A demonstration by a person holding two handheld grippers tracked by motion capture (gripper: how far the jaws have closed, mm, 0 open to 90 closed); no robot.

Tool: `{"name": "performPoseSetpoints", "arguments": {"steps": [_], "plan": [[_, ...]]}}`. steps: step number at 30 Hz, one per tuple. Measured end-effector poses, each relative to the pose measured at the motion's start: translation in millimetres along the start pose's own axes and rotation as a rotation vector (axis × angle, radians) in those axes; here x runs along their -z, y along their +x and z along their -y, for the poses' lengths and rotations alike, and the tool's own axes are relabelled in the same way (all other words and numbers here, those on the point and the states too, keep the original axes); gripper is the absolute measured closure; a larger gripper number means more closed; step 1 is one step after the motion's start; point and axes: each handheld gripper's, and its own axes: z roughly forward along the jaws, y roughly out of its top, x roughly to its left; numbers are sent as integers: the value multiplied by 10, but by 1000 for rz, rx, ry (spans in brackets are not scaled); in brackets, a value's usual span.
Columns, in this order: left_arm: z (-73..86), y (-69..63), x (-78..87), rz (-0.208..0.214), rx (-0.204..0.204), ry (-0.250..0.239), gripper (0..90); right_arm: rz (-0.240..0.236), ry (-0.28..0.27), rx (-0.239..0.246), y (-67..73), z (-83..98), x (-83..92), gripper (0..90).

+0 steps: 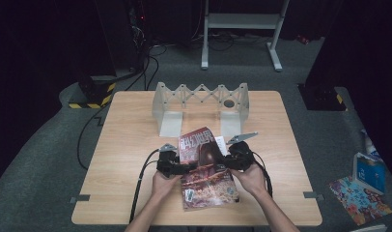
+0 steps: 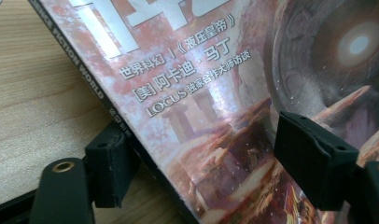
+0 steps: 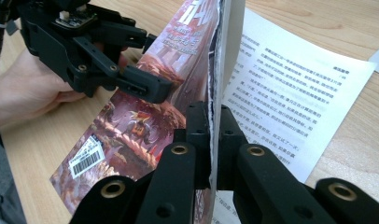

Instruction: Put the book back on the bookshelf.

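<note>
Dark walls and a grey carpet ring the pale wooden desk, which carries a grey folding rack at its far side. Nearer the person lies a magazine with a reddish cover, set between the two hands. The right gripper has its jaws pinched tight on the magazine's front cover at the open edge, and that cover stands lifted on edge, so that a printed page shows flat on the desk beneath it. The left gripper sits at the spine side with its jaws standing apart: one black pad rests against the spine edge, the other pad over the cover, with nothing squeezed between them.
</note>
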Motion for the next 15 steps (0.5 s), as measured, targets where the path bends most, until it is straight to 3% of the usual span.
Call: {"name": "performPoseSetpoints", "arguments": {"steps": [10, 15], "plan": [[-6, 75, 48, 48, 29, 21, 419, 34, 23, 22, -18, 25, -25, 875], [-23, 49, 90, 49, 27, 0, 587, 49, 40, 26, -75, 65, -79, 874]]}}
